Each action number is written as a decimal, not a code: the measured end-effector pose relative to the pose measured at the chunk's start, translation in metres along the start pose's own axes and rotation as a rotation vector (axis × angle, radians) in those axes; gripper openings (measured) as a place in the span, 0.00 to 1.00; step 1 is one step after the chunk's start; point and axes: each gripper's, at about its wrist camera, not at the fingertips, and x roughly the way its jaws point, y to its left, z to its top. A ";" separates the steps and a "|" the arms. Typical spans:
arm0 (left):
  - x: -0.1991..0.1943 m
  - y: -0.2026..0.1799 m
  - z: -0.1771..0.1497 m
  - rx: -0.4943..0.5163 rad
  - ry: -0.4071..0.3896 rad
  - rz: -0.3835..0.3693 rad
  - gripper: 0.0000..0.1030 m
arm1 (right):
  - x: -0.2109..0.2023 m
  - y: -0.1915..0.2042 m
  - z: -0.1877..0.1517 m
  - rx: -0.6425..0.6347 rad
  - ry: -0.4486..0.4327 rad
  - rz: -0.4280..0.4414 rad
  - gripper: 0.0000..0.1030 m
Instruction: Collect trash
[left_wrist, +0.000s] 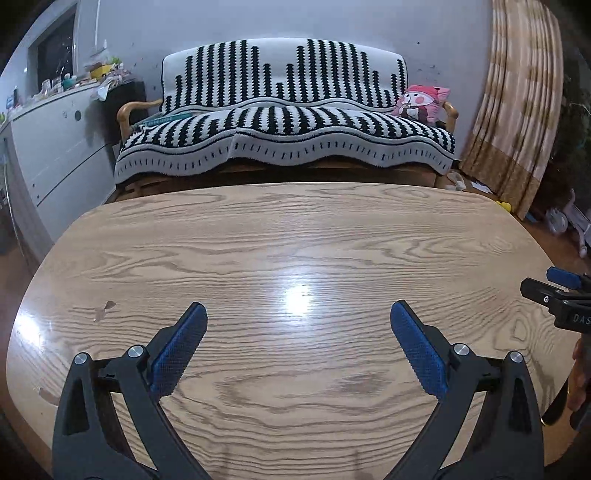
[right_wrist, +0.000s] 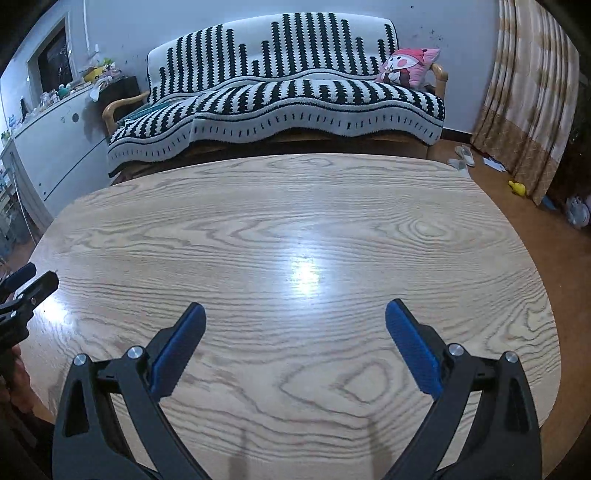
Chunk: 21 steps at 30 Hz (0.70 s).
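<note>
Both grippers, left gripper (left_wrist: 298, 307) and right gripper (right_wrist: 293, 307), hang released above the wooden table (left_wrist: 258, 229); beyond them stands a striped sofa (left_wrist: 284, 122).

Dim bluish room light, bright glare patch on the table (left_wrist: 295, 240), sharp focus, bowed fisheye edges, dark corners

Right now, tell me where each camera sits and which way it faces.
Left wrist: on the left gripper, jaws open, angled down across the wooden table toward the striped sofa; the right gripper shows at the right edge.
Right wrist: on the right gripper, jaws open, facing likewise; the left gripper shows at the left edge.
Shared: table, sofa, pink cushion, curtain.
</note>
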 end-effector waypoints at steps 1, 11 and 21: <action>0.002 0.002 0.001 -0.005 0.001 -0.001 0.94 | 0.002 0.000 0.002 0.006 0.002 0.002 0.92; 0.005 0.014 0.003 -0.036 0.008 -0.008 0.94 | 0.007 -0.005 0.001 0.008 0.011 0.004 0.92; 0.006 0.016 0.003 -0.042 0.005 -0.004 0.94 | 0.007 -0.005 0.000 -0.001 0.015 0.003 0.92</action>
